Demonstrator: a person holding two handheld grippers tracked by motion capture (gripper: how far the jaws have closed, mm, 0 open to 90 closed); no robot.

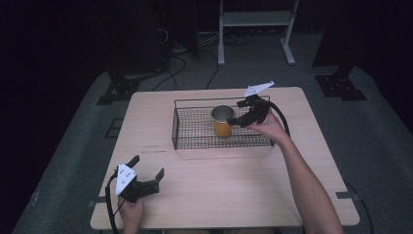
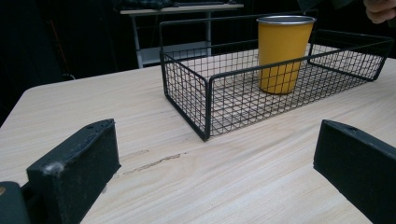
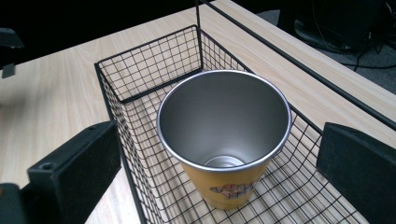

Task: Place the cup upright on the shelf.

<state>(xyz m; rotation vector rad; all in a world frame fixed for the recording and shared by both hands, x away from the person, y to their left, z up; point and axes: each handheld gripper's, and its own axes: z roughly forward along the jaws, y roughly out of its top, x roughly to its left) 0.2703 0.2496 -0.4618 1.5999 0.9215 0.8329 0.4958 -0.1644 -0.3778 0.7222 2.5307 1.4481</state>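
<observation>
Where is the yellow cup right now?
In the high view the cup stands upright inside the wire basket, near its middle at the far side of the table, with the open right gripper just to its right.

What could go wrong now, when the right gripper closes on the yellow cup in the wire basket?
The right gripper is open with its jaws either side of the yellow cup, which stands upright and looks empty. A jaw could push the cup over before both pads meet it. The smooth tapered wall may also slip in the grip. On lifting, cup or jaw might catch the wire basket rim.
</observation>
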